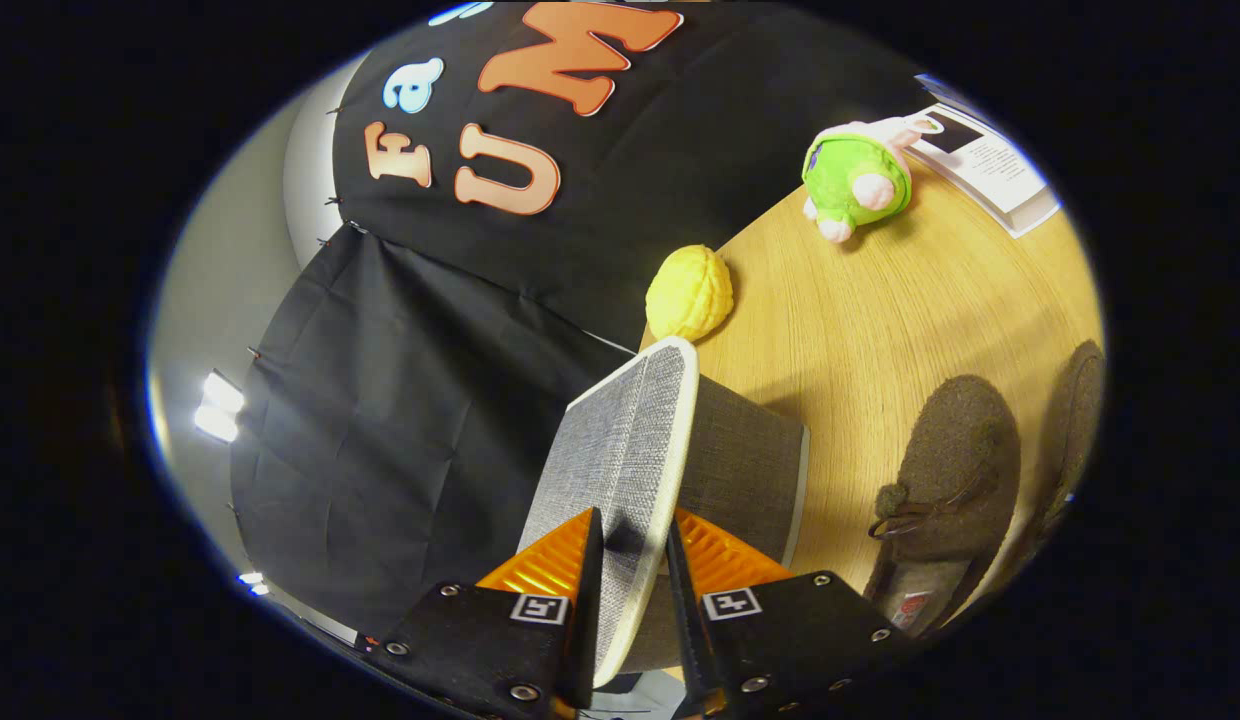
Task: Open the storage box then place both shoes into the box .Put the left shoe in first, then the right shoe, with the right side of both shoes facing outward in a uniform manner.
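The gripper [635, 560] pinches the raised grey fabric lid [625, 450] of the grey fabric storage box [745, 460]; the box's inside is hidden. Two brown felt shoes [945, 480] lie beside the box on the wooden tabletop [880, 310].

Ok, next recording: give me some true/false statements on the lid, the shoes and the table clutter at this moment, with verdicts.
1. The gripper has the grey fabric lid of the storage box between its fingers. True.
2. The lid lies flat and closed on the box. False: it stands raised on edge above the box.
3. Both brown felt shoes are already inside the box. False: they sit on the wooden table beside it.
4. A yellow knobbly toy lies on the table beyond the box. True.
5. A green and pink plush toy lies near a booklet. True.
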Demonstrator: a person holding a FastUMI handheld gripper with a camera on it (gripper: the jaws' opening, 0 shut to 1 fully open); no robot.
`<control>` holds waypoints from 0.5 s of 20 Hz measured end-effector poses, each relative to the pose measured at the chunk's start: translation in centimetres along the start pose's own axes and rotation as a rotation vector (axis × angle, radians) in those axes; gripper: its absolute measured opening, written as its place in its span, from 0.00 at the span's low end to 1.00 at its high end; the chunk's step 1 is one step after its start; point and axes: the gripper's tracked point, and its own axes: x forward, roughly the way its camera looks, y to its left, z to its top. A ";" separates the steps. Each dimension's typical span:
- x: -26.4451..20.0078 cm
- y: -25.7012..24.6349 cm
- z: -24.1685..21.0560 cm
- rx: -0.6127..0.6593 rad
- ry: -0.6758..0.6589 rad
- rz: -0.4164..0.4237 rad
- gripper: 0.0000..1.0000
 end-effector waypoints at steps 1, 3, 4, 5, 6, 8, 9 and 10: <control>-0.1 0.3 0.4 0.008 -0.005 0.002 0.30; -0.4 0.6 0.0 0.055 0.017 -0.011 0.20; -0.3 1.2 -0.1 0.064 0.020 -0.010 0.18; -0.4 1.5 0.0 0.054 0.015 -0.020 0.16; -0.6 2.1 0.1 0.036 0.008 -0.029 0.14; -1.1 4.0 0.4 0.011 -0.006 -0.016 0.10; -1.3 5.0 0.5 0.002 -0.012 -0.003 0.10; -1.4 6.3 0.6 -0.006 -0.020 0.008 0.10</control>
